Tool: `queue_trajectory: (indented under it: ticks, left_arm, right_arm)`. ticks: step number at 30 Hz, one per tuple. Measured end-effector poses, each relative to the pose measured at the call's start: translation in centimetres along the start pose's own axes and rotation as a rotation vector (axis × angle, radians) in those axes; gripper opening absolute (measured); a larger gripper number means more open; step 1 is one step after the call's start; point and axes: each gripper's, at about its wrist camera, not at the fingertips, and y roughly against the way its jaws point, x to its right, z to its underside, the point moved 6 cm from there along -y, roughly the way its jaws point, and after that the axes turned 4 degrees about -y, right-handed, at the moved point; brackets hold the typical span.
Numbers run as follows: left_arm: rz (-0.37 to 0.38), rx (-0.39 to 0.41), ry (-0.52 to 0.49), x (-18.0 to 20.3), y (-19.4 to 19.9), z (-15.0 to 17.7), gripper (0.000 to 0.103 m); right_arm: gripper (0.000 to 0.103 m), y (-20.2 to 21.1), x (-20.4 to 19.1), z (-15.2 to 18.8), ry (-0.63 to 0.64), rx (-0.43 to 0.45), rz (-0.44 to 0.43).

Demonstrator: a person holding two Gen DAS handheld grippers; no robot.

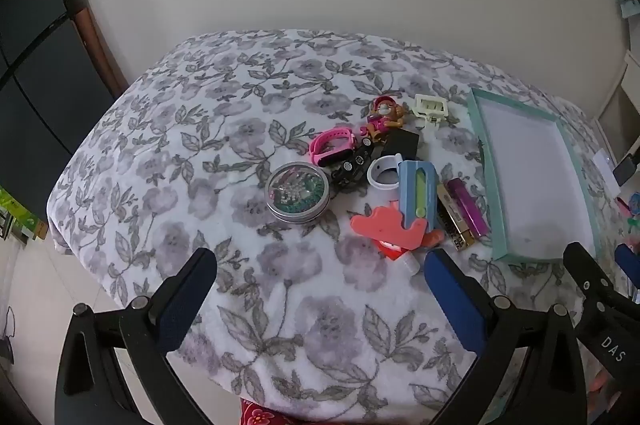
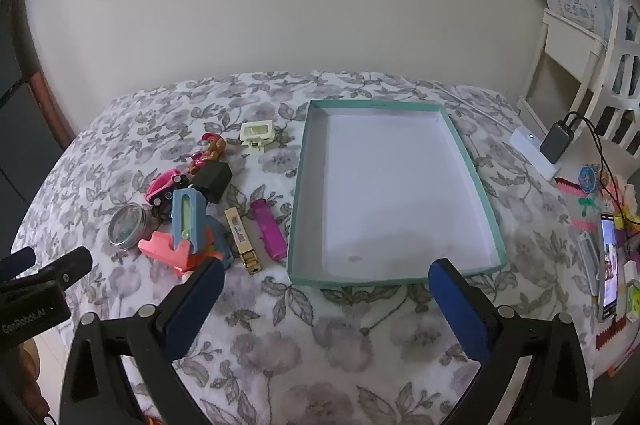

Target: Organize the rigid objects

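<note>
I have both grippers hovering over the near edge of the floral bedspread (image 1: 248,113), and neither one touches anything. The left gripper (image 1: 320,271) has its jaws spread wide with only fabric between the blue pads (image 1: 454,289). The right gripper (image 2: 326,283) is just as widely released, its pads framing the near rim of the teal box lid (image 2: 298,185), which lies flat with its white inside bare.

The pile of small things sits just left of that tray. Nearest to me lies a coral-pink plastic piece (image 1: 374,225) with a blue sharpener-like block (image 1: 418,191) leaning across it. Beside them, side by side, lie a gold harmonica (image 1: 454,221) and a purple lighter (image 1: 468,205), the lighter closest to the tray. A round tin with a clear lid (image 1: 298,195) sits to the left of the pile. Behind come a pink watch band (image 1: 330,145), a black toy car (image 1: 354,165), a white ring-shaped piece (image 1: 384,175), a black block (image 1: 402,143), a toy pup figure (image 1: 386,119) and a cream hair claw (image 1: 432,107).

From the left wrist view, the right gripper shows at the far right edge.
</note>
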Motion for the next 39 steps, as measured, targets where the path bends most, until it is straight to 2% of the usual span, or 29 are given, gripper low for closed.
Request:
queue_trajectory:
  ticks: [7,8,11,19,39]
  left_arm:
    - [0.000,0.010,-0.007,0.5,0.1,0.2,0.103]
    - [0.027,0.003,0.008,-0.1,-0.1,0.3,0.103]
    - [0.035,0.027,0.000,-0.1,0.4,0.0,0.103]
    - [0.019,0.051,-0.007,0.5,1.1,-0.2,0.103]
    - [0.035,0.042,-0.005,0.4,1.0,-0.2,0.103]
  right_arm:
    - [0.103,-0.1,-0.2,0.0,0.004,0.000,-0.001]
    - [0.103,-0.1,-0.3,0.0,0.007,0.000,-0.003]
    - [0.103,-0.4,-0.5,0.5,0.017,0.003,-0.006]
    - [0.103,-0.1,-0.6,0.2,0.028,-0.010,0.000]
    - [0.103,-0.3,-0.7,0.2,0.035,-0.020,0.000]
